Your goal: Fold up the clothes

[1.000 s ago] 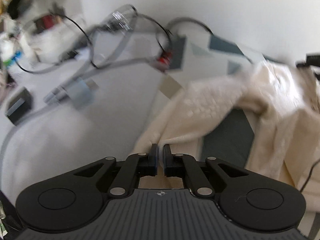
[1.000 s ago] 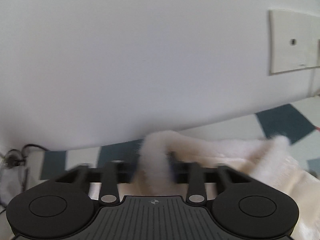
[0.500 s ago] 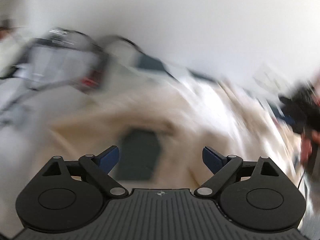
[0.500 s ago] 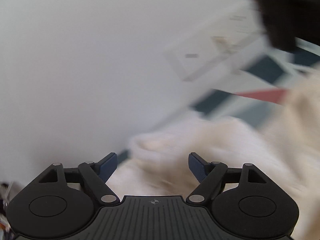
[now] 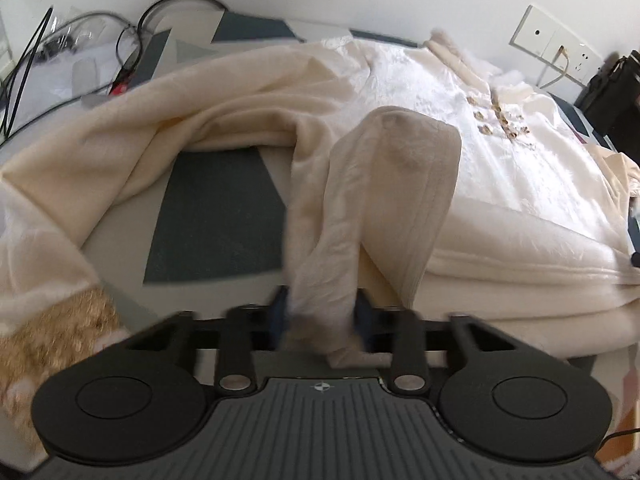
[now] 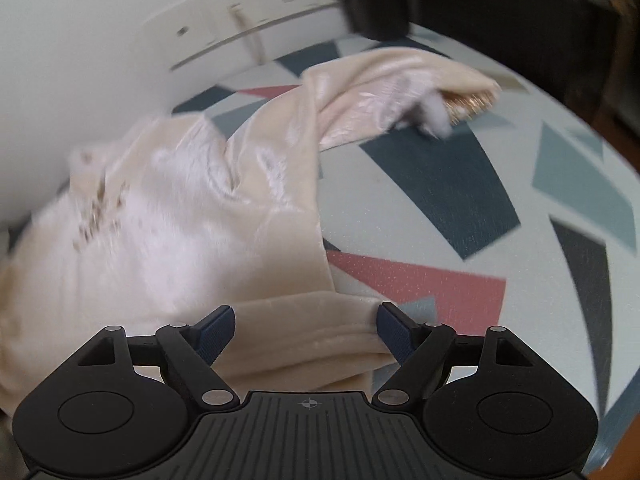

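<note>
1. Garment (image 5: 460,128): cream, plush, one piece, spread over the patterned tabletop (image 5: 224,208). Body lies toward the far edge by the wall; pale front panel with small gold trim faces up.
2. Left claw (image 5: 320,312): jaws have just been closing, and a doubled strip of the garment's cloth now stands between them, pinched. The strip rises straight ahead of the claw and arches over toward the body.
3. Left sleeve (image 5: 120,132): runs from the body out toward the tabletop's left edge, then curls back to the near-left corner, where a gold cuff (image 5: 52,340) lies.
4. Right claw (image 6: 306,330): jaws wide apart, pads touching nothing firmly; a folded hem band (image 6: 312,336) lies flat between them, across the line of the claw.
5. Right sleeve (image 6: 384,88): stretches away from the body toward the far-right corner, long axis slanting up and to the right of the right claw; gold cuff at its tip, well apart from the claw.
6. Governing relation (judgement): the hem's long axis runs along the near edge, with the left claw holding one part and the right claw straddling another. The right claw is the nearer one to the free hem end; closing there seems the next need before a lift toward the far edge.
7. Risk (judgement): thick pile may slip from a shallow pinch.
</note>
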Motion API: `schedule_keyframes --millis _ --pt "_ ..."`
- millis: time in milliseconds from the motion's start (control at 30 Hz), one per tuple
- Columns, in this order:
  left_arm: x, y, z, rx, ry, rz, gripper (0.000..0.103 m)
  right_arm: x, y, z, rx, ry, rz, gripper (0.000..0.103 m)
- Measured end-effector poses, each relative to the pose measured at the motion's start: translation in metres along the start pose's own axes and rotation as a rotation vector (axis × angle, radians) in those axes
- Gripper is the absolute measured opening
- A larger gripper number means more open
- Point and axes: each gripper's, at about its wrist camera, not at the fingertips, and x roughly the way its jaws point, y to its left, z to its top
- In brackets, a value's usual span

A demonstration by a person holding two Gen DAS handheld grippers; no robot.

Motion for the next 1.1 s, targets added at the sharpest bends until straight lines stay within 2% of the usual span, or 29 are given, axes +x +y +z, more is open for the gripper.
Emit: schedule_keyframes --millis 67,100,167,267,333,633,867,900,933,1000,1100 --pt "-0.004 -0.002 -0.007 -0.02 0.015 0.001 0.023 0.005 0.008 -0.001 -0.061 -0.007 -0.015 0.076" --pt "-0.005 -0.004 -0.01 -0.023 0.02 0.007 0.023 0.006 0.009 -0.001 -0.075 -0.014 -0.015 0.073" --pt "-0.008 -0.01 -0.016 -0.029 0.032 0.021 0.023 0.009 0.009 0.001 -0.103 -0.03 -0.009 0.041" --pt "-0.012 -0.021 -0.025 -0.041 0.049 0.05 0.023 0.011 0.007 0.004 -0.119 -0.048 0.014 0.028" --pt "-0.015 -0.027 -0.032 -0.051 0.056 0.074 0.023 0.011 0.003 0.007 -0.116 -0.051 0.039 0.026" --pt "-0.033 -0.04 -0.075 -0.127 0.019 0.123 0.022 0.006 -0.002 -0.004 -0.28 -0.049 0.073 0.024" --pt "-0.043 -0.036 -0.094 -0.146 0.009 0.086 0.024 -0.013 -0.013 -0.039 -0.245 -0.088 0.031 0.025" --pt "-0.044 -0.033 -0.095 -0.155 -0.002 0.072 0.028 -0.013 -0.013 -0.043 -0.234 -0.099 0.024 0.026" --pt "-0.044 -0.031 -0.095 -0.159 -0.008 0.056 0.032 -0.014 -0.013 -0.045 -0.217 -0.101 0.015 0.031" --pt "-0.048 -0.034 -0.091 -0.133 -0.019 0.036 0.062 -0.019 -0.012 -0.039 -0.142 -0.075 -0.001 0.037" --pt "-0.066 -0.048 -0.083 -0.068 -0.098 0.024 0.066 -0.048 -0.021 -0.023 -0.02 -0.114 0.061 0.039"
